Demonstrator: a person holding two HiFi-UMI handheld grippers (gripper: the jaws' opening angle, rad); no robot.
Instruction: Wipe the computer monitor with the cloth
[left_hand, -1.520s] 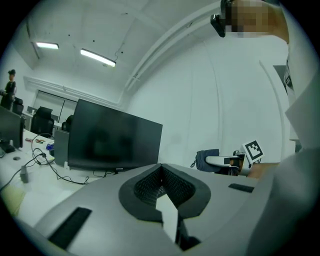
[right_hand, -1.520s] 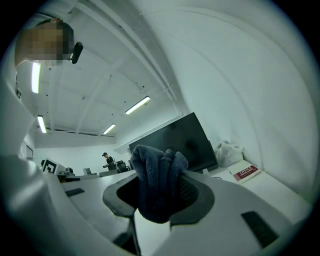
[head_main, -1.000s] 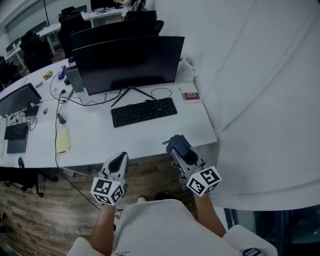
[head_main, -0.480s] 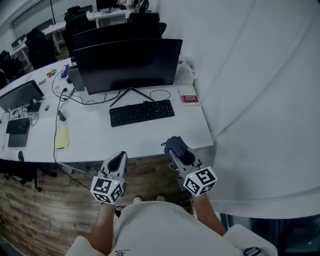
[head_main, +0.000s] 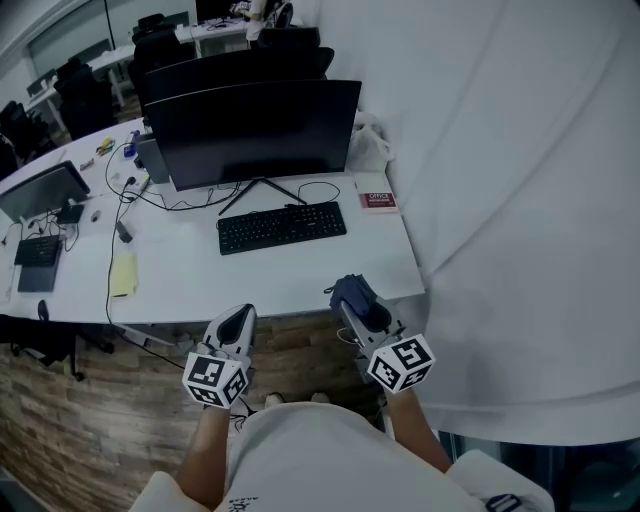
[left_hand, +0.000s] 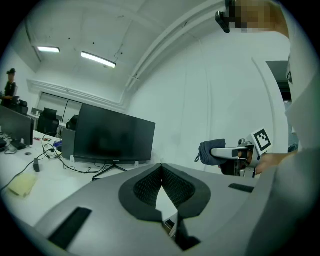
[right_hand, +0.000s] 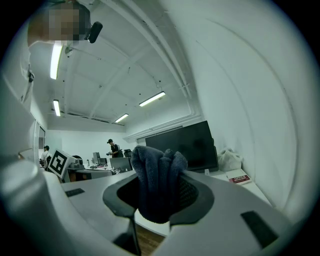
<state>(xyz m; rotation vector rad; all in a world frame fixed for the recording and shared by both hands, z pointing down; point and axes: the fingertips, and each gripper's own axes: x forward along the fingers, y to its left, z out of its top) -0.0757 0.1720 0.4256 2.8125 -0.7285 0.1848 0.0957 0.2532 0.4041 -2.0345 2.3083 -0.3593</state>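
The dark computer monitor stands on the white desk, far ahead of both grippers. My right gripper hovers at the desk's front edge, shut on a bunched dark blue cloth. In the right gripper view the cloth fills the jaws of the right gripper, with the monitor beyond it. My left gripper hangs just off the front edge, shut and holding nothing. The left gripper view has its jaws touching at the tips, the monitor ahead and the cloth to the right.
A black keyboard lies before the monitor stand, a red-and-white booklet to its right. Cables, a yellow pad and a second screen occupy the left. A white curtain hangs close on the right. Wooden floor lies below.
The desk and monitor have drifted slightly left in the head view. Both grippers keep nearly the same pose, the cloth still in the right one.
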